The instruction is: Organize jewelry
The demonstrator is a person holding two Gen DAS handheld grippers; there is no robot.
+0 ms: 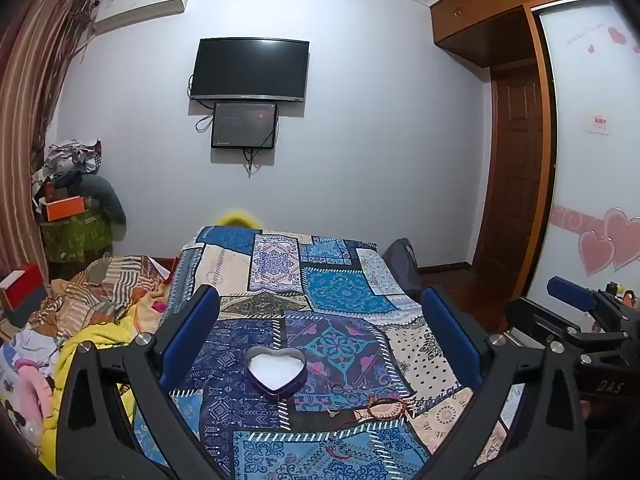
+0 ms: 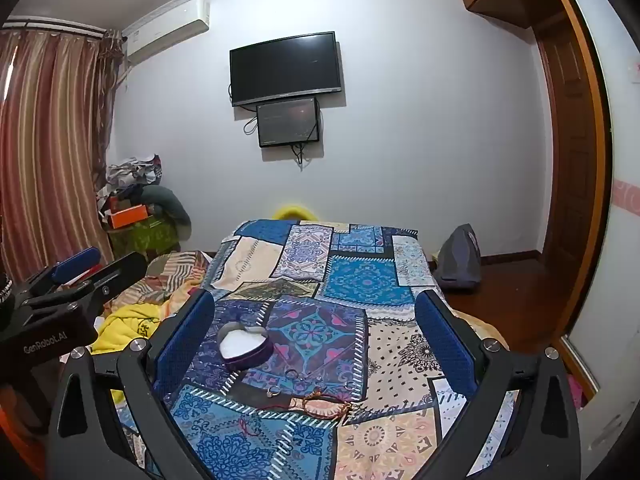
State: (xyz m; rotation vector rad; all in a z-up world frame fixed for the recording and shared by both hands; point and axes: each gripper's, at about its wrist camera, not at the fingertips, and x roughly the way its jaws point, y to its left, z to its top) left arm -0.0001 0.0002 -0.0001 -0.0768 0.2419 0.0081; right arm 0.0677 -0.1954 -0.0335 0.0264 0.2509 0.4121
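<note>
A heart-shaped tin (image 1: 276,372) with a white lining stands open on the patchwork bedspread (image 1: 344,292); it also shows in the right wrist view (image 2: 244,345). In front of it lie a ring (image 1: 333,410), a red-brown cord bracelet (image 1: 384,407) and a thin red string (image 1: 338,453). The right wrist view shows the bracelet (image 2: 326,402), rings (image 2: 274,391) (image 2: 292,374) and the red string (image 2: 246,426). My left gripper (image 1: 320,320) is open and empty above the bed. My right gripper (image 2: 316,320) is open and empty too.
Crumpled blankets and clothes (image 1: 96,300) lie left of the bedspread. A wall TV (image 1: 250,70) hangs ahead, a wardrobe and door (image 1: 516,184) stand right. A dark bag (image 2: 460,258) sits on the floor by the bed's far right corner.
</note>
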